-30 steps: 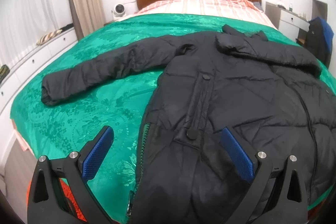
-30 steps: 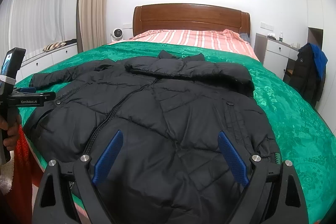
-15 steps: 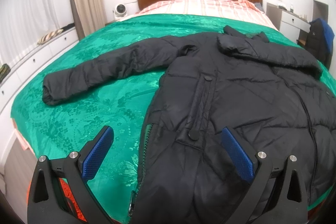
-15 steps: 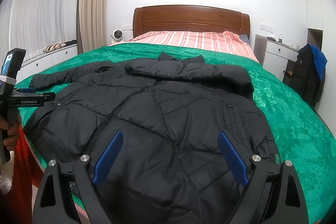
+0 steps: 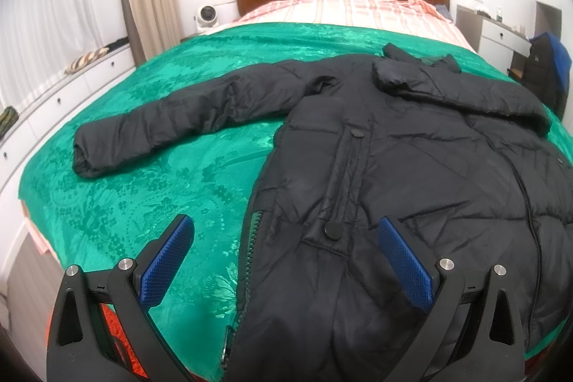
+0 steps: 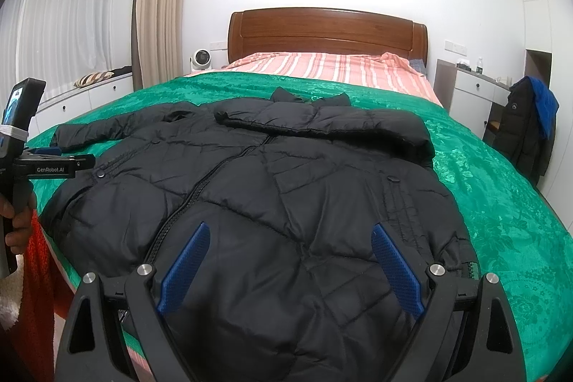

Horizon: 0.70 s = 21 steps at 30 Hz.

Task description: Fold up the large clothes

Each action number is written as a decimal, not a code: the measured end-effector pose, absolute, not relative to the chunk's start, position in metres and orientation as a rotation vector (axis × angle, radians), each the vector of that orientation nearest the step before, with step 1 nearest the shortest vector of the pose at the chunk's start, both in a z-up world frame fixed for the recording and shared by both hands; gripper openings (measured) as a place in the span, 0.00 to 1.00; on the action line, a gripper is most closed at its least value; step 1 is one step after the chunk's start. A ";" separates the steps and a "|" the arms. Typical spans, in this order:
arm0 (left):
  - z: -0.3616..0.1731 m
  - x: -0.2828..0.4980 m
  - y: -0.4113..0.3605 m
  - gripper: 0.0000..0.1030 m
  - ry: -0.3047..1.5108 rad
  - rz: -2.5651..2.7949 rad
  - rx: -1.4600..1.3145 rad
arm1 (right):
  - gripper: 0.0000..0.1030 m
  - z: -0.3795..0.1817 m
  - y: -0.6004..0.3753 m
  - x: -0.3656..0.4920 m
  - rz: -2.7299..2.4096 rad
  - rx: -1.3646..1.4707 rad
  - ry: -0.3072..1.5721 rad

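- Both tongs are seen spread wide with nothing between the pads: the left gripper (image 5: 284, 255) is held over the jacket's near hem at its open zipper edge, the right gripper (image 6: 288, 260) over the lower front panel.
- Black puffer jacket (image 6: 272, 188) is laid front-up on the green bedspread (image 6: 501, 203), collar toward the wooden headboard (image 6: 327, 33).
- One sleeve (image 5: 186, 120) is stretched out flat across the bedspread, away from the jacket's body; the other sleeve (image 6: 322, 122) is laid across the chest, just below the collar.
- Beyond the jacket, a striped pink sheet (image 6: 329, 67) is exposed up to the headboard.
- Containers are limited to closed white drawers (image 6: 472, 92) beside the headboard; their contents cannot be told.
- A dark coat (image 6: 526, 127) is draped near those drawers.
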State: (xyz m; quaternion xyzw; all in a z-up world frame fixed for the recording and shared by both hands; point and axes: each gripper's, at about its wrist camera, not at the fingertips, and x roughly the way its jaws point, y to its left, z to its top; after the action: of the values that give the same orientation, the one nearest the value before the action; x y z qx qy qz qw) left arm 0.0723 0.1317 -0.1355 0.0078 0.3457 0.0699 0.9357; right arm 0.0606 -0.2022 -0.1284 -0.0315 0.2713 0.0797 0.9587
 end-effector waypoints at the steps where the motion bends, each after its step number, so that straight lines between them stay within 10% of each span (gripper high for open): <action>1: -0.135 0.072 0.132 1.00 0.707 0.143 0.015 | 0.88 -0.128 -0.202 0.060 0.162 -0.065 0.549; 21: -0.138 0.073 0.135 1.00 0.715 0.150 0.007 | 0.88 -0.127 -0.199 0.059 0.165 -0.074 0.540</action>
State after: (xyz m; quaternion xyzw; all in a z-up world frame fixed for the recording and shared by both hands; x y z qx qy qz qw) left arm 0.0734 0.1351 -0.1379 0.0036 0.3496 0.0732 0.9340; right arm 0.0586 -0.1993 -0.1271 -0.0364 0.2662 0.0813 0.9598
